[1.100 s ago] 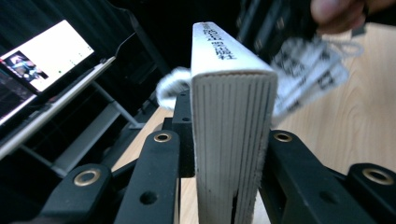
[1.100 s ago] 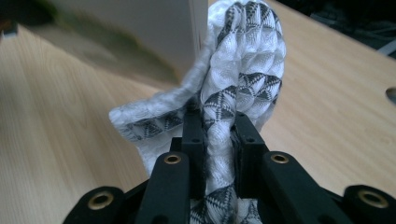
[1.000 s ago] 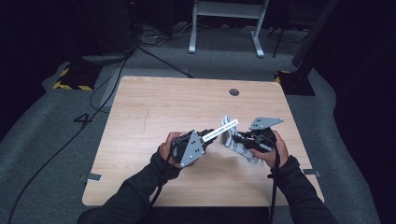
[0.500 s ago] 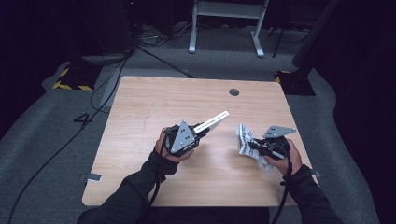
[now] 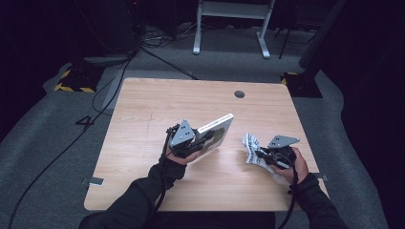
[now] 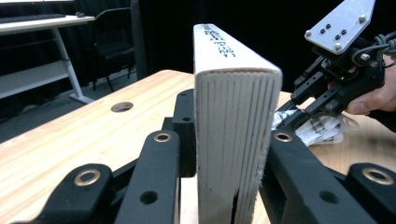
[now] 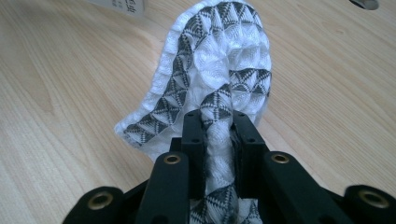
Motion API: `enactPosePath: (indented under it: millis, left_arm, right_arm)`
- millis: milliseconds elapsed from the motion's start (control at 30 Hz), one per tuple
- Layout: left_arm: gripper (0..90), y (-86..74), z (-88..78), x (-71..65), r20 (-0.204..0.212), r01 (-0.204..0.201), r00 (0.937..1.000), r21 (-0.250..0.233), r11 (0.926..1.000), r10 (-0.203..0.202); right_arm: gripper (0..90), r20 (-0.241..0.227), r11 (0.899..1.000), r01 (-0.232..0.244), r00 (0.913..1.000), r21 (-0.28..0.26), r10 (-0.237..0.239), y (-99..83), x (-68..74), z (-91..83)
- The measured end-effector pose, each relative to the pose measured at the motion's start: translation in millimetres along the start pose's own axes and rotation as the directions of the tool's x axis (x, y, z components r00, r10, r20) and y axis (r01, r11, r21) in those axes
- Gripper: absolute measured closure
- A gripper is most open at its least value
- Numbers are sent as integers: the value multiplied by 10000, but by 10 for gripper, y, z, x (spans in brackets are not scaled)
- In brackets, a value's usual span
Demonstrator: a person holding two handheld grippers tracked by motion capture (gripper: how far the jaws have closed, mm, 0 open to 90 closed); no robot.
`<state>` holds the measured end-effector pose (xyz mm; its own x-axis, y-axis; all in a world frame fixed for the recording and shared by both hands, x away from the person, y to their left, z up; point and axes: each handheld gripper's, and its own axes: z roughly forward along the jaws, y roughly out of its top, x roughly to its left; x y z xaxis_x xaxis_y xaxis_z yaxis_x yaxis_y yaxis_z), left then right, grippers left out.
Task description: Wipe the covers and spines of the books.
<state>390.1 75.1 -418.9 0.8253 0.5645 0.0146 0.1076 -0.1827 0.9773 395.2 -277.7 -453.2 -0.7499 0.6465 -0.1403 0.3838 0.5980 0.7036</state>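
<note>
A pale wooden table [image 5: 143, 143] takes up the middle of the room, standing on grey carpet, with a small round cable hole [image 5: 239, 94] near its far edge. Beyond it stands the white frame of another desk [image 5: 229, 24], and a yellow-and-black striped block [image 5: 71, 86] sits on the floor off the far left corner.

A person in dark sleeves leans in from the near side, a gripper in each hand. The left gripper [image 5: 203, 140] is over the middle of the table and is clamped on a white book [image 5: 217, 131]; from the left gripper view the two black jaws press on either cover, with the page edges of the book [image 6: 233, 140] facing the camera and printed lettering running along its spine. The book is held clear of the tabletop, tilted, its far end pointing away and to the right.

The right gripper [image 5: 258, 155] is low over the right side of the table, well apart from the book. Its jaws are pinched close together on a bunched cloth [image 5: 250, 145], white with a grey triangle pattern. In the right gripper view the cloth [image 7: 215, 70] squeezes between the jaws and curls over beyond them, its loose end drooping towards the wood.
</note>
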Motion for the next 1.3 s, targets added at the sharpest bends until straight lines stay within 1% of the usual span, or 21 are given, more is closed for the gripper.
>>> enactPosePath:
  millis: [33, 67, 100, 167, 267, 400, 500, 567, 600, 633, 700, 800, 833, 867, 933, 967, 1000, 1033, 1067, 1167, 1300]
  left_arm:
    - [751, -21, 9, 16, -35, 64, 10000, 20, 10000, -64]
    - [750, -49, 20, 45, -183, 179, 9997, 88, 9998, -177]
    - [750, -66, 20, 67, -194, 261, 9995, 134, 9996, -259]
    - [750, -90, 19, 110, -178, 485, 9987, 143, 9987, -482]
    - [750, -116, 14, 162, -287, 806, 9963, 43, 9967, -804]
    - [748, -133, -2, 206, -330, 1038, 9941, 31, 9946, -1037]
    - [742, -143, -8, 226, -417, 1081, 9933, -6, 9941, -1080]
    - [739, -153, -23, 261, -474, 1068, 9932, 9, 9943, -1067]
    - [736, -156, -33, 276, -521, 1056, 9931, 83, 9944, -1051]
    - [730, -159, -43, 298, -601, 937, 9939, 111, 9955, -929]
    - [715, -169, -66, 348, -746, 900, 9933, 164, 9958, -885]
    - [698, -194, -96, 438, -761, 1100, 9913, 251, 9936, -1078]
    - [693, -199, -106, 474, -775, 1080, 9914, 311, 9937, -1054]
    - [685, -209, -122, 510, -825, 1164, 9902, 399, 9924, -1128]
    - [669, -207, -136, 557, -774, 1086, 9915, 545, 9926, -1043]
    - [658, -200, -143, 579, -767, 923, 9933, 720, 9931, -867]
    - [648, -196, -148, 607, -720, 872, 9941, 885, 9923, -809]
    - [644, -197, -155, 637, -670, 941, 9939, 980, 9907, -878]
    - [639, -197, -155, 637, -670, 941, 9939, 980, 9907, -878]
    - [613, -225, -174, 726, -690, 1046, 9930, 1353, 9853, -959]
    - [569, -268, -197, 795, -660, 1179, 9920, 1737, 9777, -1079]
  right_arm:
    - [781, -1, 10000, 34, 10000, 43, -34, 2, 5, 6]
    - [781, 47, 9999, 40, 10000, 99, -41, 5, 18, 18]
    - [781, 96, 9998, 142, 9999, 121, -143, 6, 29, 35]
    - [780, 47, 9998, 173, 9998, 129, -173, 8, 43, 51]
    - [779, -1, 9996, 246, 9997, 164, -246, 9, 52, 74]
    - [779, -37, 9996, 235, 9997, 130, -234, -1, 60, 95]
    - [779, -63, 9995, 288, 9996, 139, -287, -6, 68, 103]
    - [777, -99, 9992, 336, 9994, 196, -334, -15, 79, 123]
    - [777, -133, 9993, 310, 9994, 194, -308, -19, 82, 134]
    - [777, -164, 9992, 325, 9993, 240, -321, -24, 84, 144]
    - [776, -201, 9990, 351, 9992, 287, -346, -35, 86, 169]
    - [774, -250, 9988, 313, 9992, 374, -304, -48, 94, 192]
    - [774, -260, 9989, 311, 9992, 352, -301, -51, 92, 194]
    - [773, -284, 9989, 296, 9992, 354, -286, -53, 89, 195]
    - [773, -322, 9988, 292, 9991, 393, -279, -62, 89, 202]
    - [773, -330, 9988, 272, 9991, 403, -259, -64, 91, 204]
    - [772, -347, 9988, 267, 9991, 409, -253, -66, 93, 206]
    - [771, -367, 9988, 265, 9990, 414, -250, -67, 94, 208]
    - [771, -367, 9988, 265, 9990, 414, -250, -67, 94, 208]
    - [770, -429, 9988, 243, 9988, 436, -224, -72, 94, 214]
    - [768, -475, 9989, 190, 9987, 429, -170, -81, 89, 220]
